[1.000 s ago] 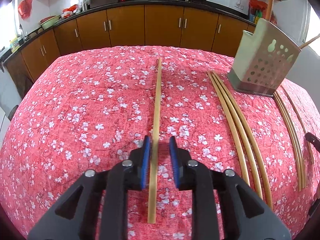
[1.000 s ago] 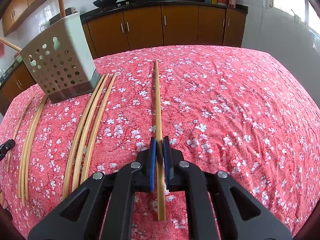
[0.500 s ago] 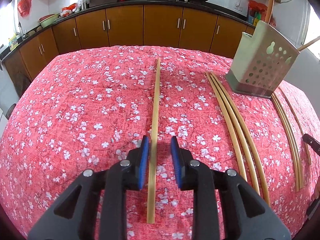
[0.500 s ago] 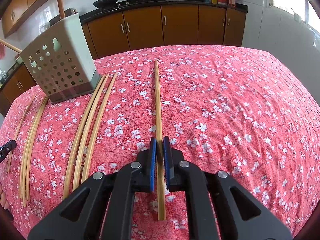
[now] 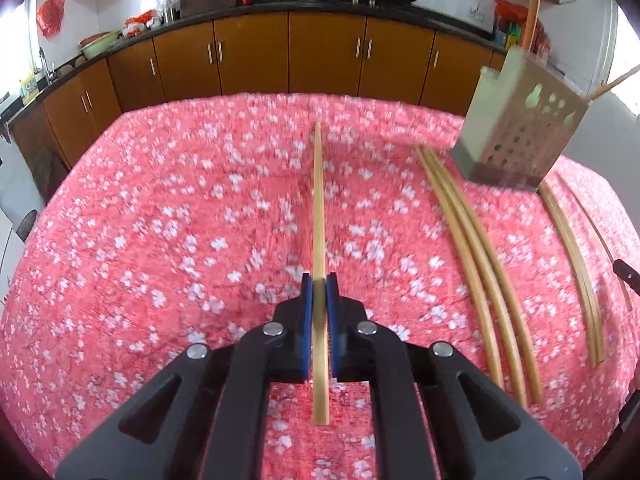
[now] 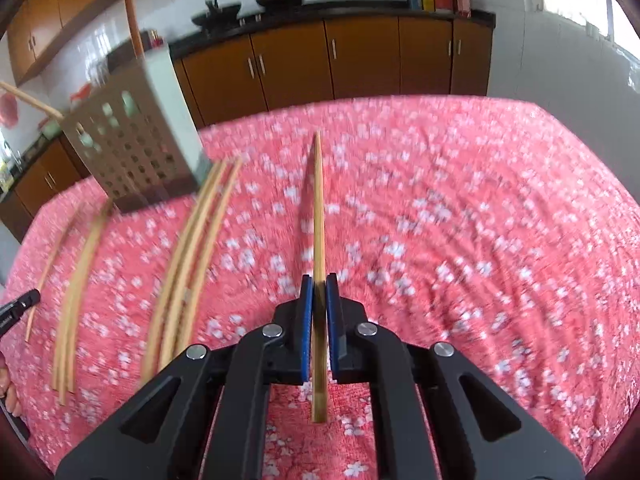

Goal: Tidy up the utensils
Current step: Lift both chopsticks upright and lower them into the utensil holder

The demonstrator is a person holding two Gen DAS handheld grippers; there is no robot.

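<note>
My left gripper (image 5: 319, 280) is shut on a bamboo chopstick (image 5: 319, 208) that runs straight ahead over the red flowered tablecloth (image 5: 160, 240). My right gripper (image 6: 319, 282) is shut on another bamboo chopstick (image 6: 319, 208), lifted off the cloth and pointing forward. The perforated metal utensil holder (image 5: 520, 136) stands at the far right in the left wrist view. In the right wrist view the utensil holder (image 6: 136, 140) is at the far left, with a chopstick poking out. Three loose chopsticks (image 5: 476, 264) lie beside the holder.
More chopsticks (image 5: 576, 264) lie right of the holder near the table edge; in the right wrist view these chopsticks (image 6: 76, 288) are at the left. The other gripper's tip (image 6: 20, 306) shows at the left edge. Brown kitchen cabinets (image 5: 320, 56) line the far wall.
My left gripper's jaws have shut on the chopstick that lay between them. My right gripper has lifted its chopstick and swung it, so the holder now looks nearer and higher.
</note>
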